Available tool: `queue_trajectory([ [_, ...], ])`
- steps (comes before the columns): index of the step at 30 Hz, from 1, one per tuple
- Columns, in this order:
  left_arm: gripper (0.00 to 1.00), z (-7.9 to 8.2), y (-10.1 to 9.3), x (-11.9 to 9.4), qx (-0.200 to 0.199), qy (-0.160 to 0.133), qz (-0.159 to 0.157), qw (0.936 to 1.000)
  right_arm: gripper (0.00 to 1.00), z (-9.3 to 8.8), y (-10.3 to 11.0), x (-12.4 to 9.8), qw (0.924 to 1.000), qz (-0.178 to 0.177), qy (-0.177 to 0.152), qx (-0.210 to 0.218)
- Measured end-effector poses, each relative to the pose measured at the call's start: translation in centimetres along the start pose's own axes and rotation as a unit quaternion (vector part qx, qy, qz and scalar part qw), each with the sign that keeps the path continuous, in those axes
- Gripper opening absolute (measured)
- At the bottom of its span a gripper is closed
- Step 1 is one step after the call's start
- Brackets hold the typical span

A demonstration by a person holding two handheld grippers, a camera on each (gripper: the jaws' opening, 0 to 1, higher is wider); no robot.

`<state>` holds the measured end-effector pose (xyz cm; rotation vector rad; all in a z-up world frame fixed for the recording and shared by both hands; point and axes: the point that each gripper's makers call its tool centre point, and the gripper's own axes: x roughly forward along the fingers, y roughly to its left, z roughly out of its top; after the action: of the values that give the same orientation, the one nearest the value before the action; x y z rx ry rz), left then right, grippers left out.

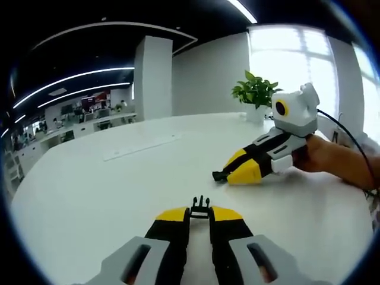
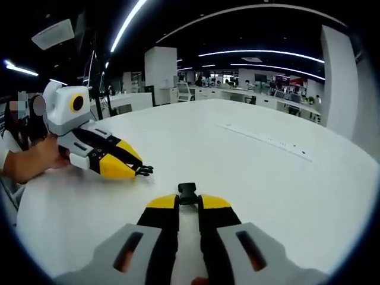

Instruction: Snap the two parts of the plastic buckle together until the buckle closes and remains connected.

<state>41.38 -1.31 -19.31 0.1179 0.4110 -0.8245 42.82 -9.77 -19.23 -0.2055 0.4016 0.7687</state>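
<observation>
The pronged half of the black buckle sticks out between the yellow tips of my left gripper, which is shut on it just above the white table. The socket half is pinched the same way in my right gripper. Across the table each gripper faces the other. The right gripper lies low at the right of the left gripper view, with a black piece at its tip. The left gripper comes in from the left of the right gripper view, holding its prongs. The two halves are apart.
A person's hand holds the right gripper, and another hand holds the left one. A potted plant stands at the table's far edge. A long flat strip is set into the tabletop. Office desks lie beyond.
</observation>
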Motion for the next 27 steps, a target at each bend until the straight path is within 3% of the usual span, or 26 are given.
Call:
queue_trajectory([
  [10, 0.12, 0.0, -1.9, -2.6, 0.022, -0.001, -0.003, 0.9998, 0.13, 0.1, 1.1, -1.9, 1.0000, -0.006, -0.006, 0.002],
  [27, 0.12, -1.2, -4.6, -5.8, 0.032, -0.004, -0.032, 0.9990, 0.13, -1.2, 5.4, -5.7, 0.9999, 0.001, -0.013, -0.008],
])
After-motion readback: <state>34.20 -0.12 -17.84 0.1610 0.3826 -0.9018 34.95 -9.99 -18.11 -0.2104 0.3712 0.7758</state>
